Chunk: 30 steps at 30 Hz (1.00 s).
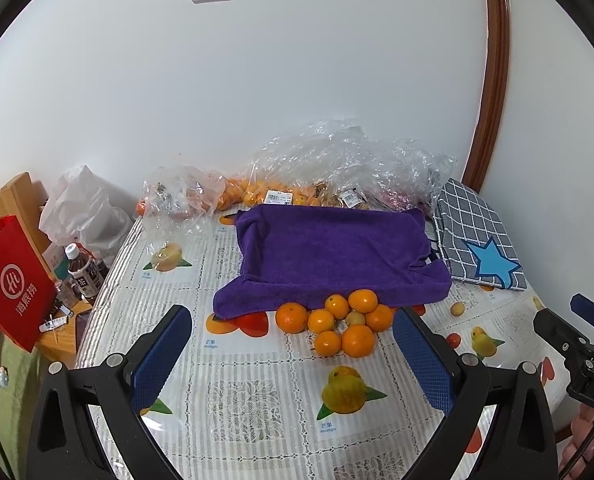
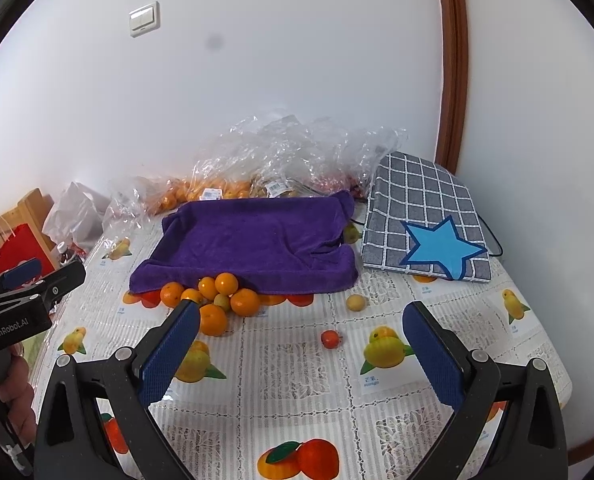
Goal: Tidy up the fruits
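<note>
Left wrist view: my left gripper (image 1: 293, 354) spread wide, empty. Seven oranges (image 1: 331, 320) plus one small yellowish fruit (image 1: 355, 317) clustered at the purple towel's (image 1: 333, 256) near edge. One pale fruit (image 1: 457, 308) right of the towel's near corner.

Right wrist view: my right gripper (image 2: 301, 354) also wide, empty. One small red fruit (image 2: 331, 338) nearer than towel. Fruit-print tablecloth (image 2: 297, 376), white wall (image 2: 297, 60), one light switch (image 2: 144, 19).

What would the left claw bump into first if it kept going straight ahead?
Probably the pile of oranges, which sits right between the open fingers of the left claw on the table. Behind them is the purple towel. How high the claw is above the table is hard to judge.
</note>
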Tool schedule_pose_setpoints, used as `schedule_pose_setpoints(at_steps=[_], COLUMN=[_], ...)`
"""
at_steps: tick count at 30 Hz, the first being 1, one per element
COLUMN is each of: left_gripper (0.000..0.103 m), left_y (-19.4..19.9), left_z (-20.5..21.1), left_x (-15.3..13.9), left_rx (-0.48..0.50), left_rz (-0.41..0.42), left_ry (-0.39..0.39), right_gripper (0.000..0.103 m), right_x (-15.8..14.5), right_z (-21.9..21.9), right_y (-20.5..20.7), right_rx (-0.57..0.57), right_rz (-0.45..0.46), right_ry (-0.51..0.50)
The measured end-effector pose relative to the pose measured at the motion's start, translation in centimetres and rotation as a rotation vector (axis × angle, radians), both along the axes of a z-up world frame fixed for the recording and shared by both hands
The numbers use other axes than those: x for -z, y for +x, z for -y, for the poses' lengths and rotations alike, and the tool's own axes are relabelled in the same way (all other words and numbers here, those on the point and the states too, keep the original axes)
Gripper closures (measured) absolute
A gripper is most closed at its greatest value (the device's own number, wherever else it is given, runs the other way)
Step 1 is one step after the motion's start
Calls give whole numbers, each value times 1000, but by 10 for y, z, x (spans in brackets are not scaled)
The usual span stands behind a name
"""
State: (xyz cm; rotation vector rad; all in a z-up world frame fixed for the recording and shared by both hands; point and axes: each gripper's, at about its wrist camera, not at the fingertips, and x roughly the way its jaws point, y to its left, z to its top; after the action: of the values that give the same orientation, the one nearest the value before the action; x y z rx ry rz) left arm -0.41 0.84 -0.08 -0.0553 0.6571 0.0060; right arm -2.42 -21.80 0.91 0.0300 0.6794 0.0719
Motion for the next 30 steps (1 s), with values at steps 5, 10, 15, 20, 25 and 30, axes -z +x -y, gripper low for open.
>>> schedule_pose_setpoints(at_steps=[5,10,15,20,25,30], left_gripper=[2,2,2,2,2,2], left_y=[0,0,-2,-3,-4,0], left_z=[0,-1,-4,-5,-6,-3], left_x=[-1,0,3,4,5,6], left_rx=[0,-3,-6,-5,-4,1], left_rz=[-1,1,4,4,6,3], left_ry=[-2,1,-11,-13,-14,-18], right_gripper=[3,3,3,3,3,3], right_x=[0,1,2,3,4,4], right_z=[-2,-4,-4,-5,-3,-3], right_y=[0,-1,-1,0,-3,-3], right_rx=[-3,-6,-4,-9,-10,-8], right_rz=[-5,-6,-4,-7,-2,-1], right_ry=[1,4,6,7,14,12])
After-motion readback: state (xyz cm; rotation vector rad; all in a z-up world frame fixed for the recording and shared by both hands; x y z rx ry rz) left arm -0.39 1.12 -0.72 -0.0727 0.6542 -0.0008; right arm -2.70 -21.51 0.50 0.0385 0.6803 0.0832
